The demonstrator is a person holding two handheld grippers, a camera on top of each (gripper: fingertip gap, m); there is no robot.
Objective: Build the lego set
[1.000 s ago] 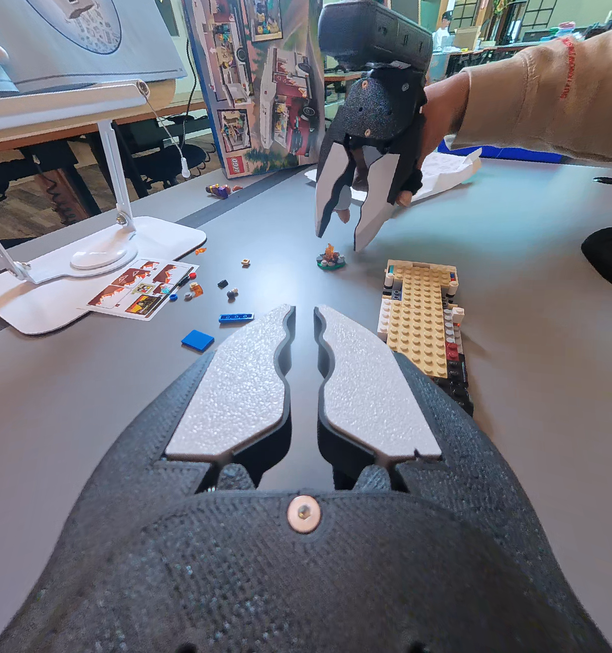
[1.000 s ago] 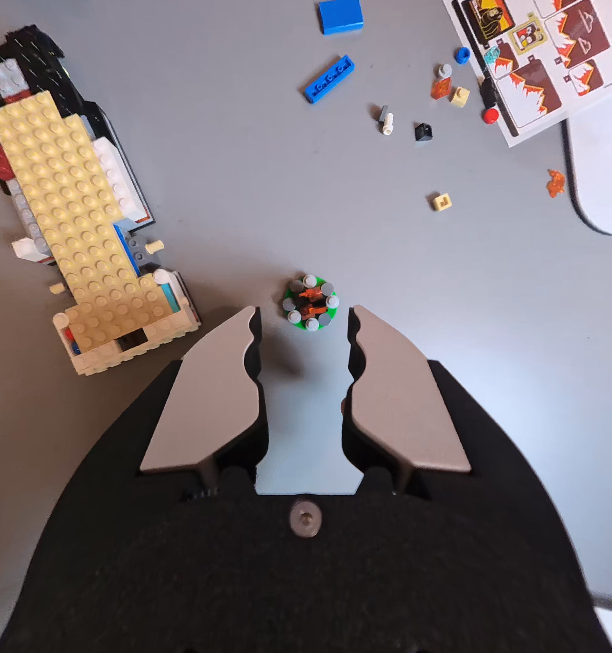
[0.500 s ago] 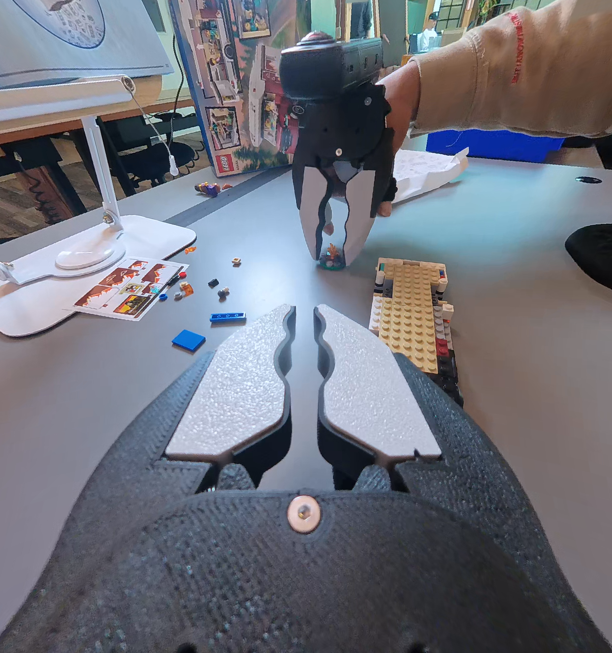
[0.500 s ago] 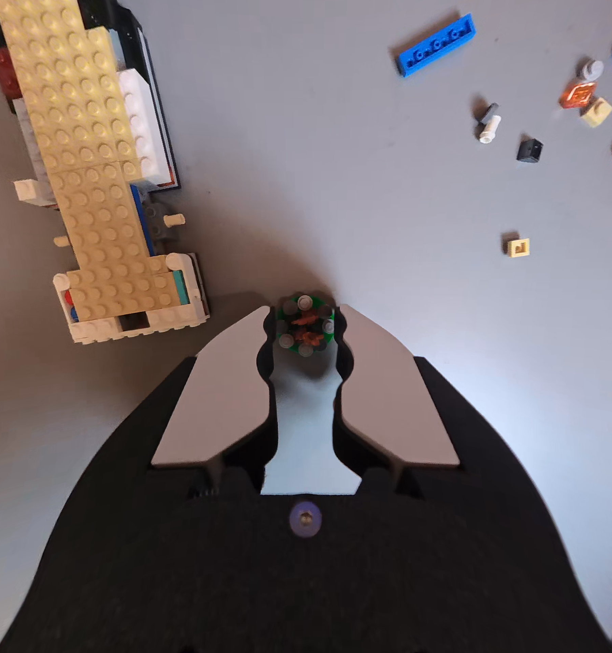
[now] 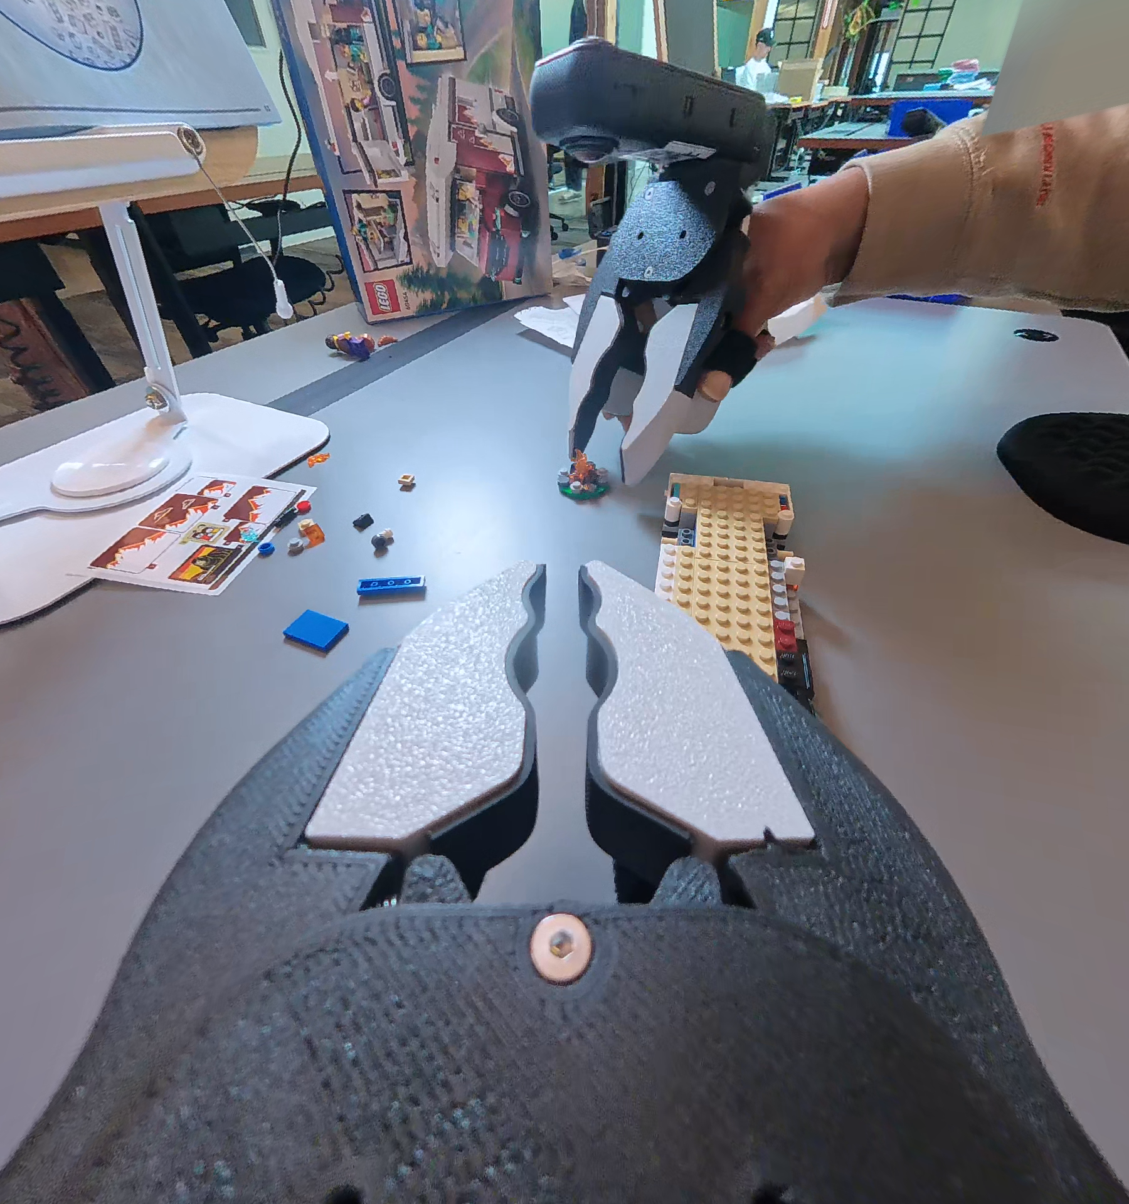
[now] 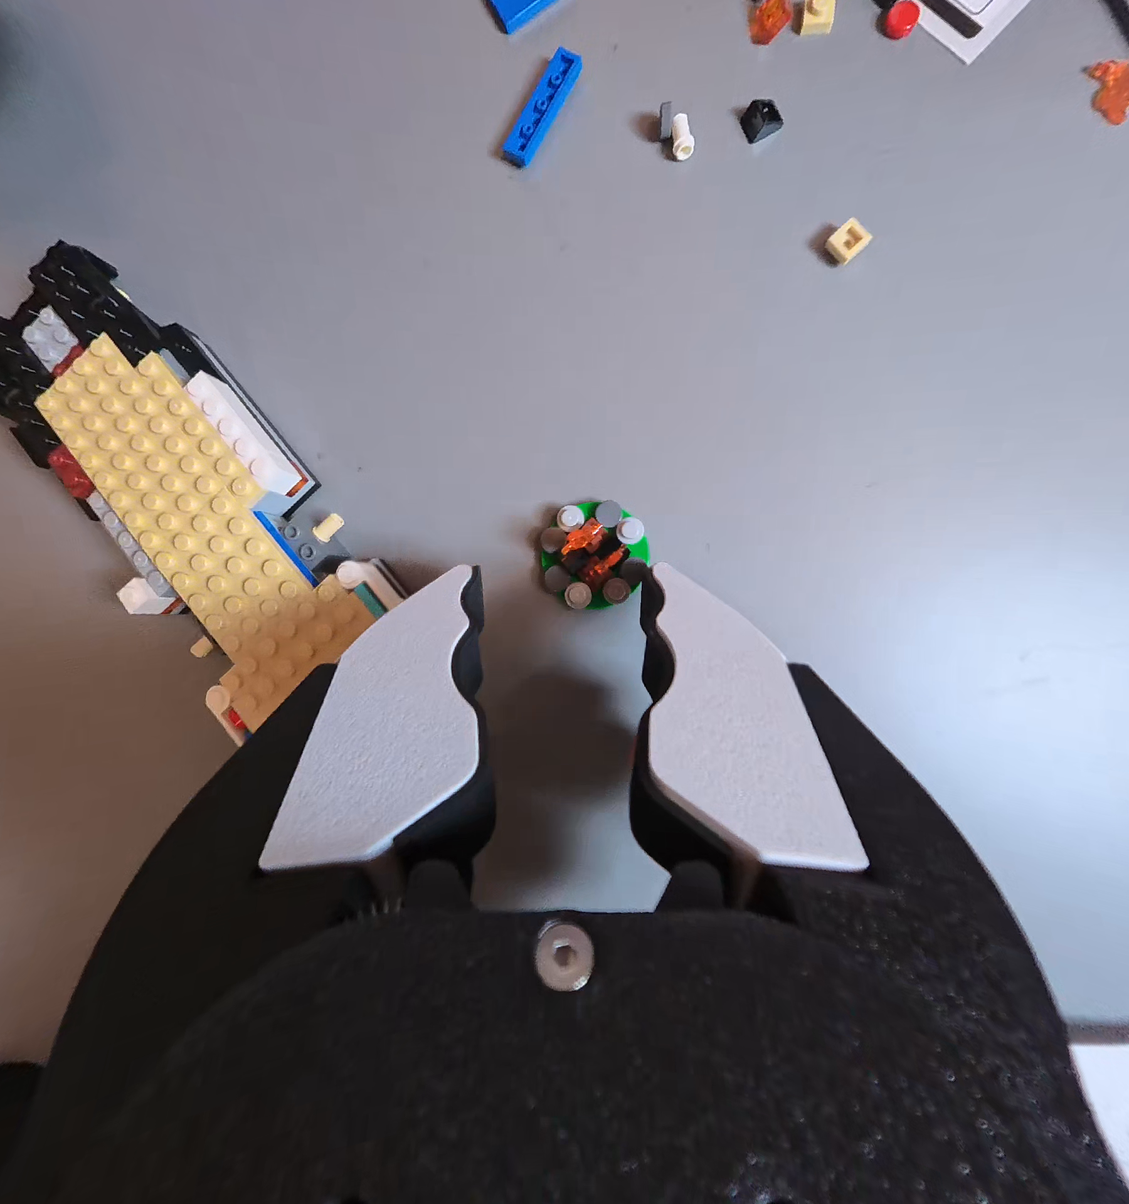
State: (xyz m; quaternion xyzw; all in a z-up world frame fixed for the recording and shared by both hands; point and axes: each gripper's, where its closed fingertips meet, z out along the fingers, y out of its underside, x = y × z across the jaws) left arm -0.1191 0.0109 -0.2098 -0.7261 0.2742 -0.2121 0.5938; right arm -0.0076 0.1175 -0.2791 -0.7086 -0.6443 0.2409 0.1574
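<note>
Nearest the left-wrist camera, the left gripper (image 5: 562, 573) hovers low over the grey table (image 5: 940, 716), its textured fingers (image 5: 470, 684) drawn close with only a narrow slot between them and nothing in it. Just beside its right finger lies a tan studded brick build (image 5: 731, 554) with black, white and red edging. Beyond it, the right gripper (image 6: 562, 580) has spread its jaws again after briefly narrowing around the small campfire model (image 6: 591, 554), a green disc ringed with grey studs and orange flame; the model sits on the table, free of both pads, just ahead of the tips and nearer the right one. Left of it lie scattered loose pieces: a blue strip plate (image 5: 391, 584), a blue tile (image 5: 315, 629), a black slope (image 6: 760, 120), a tan stud (image 6: 847, 241). Farther off sit a sticker sheet (image 5: 177, 541), a white lamp base (image 5: 158, 449) and a picture box (image 5: 418, 150), upright at the table's back
</note>
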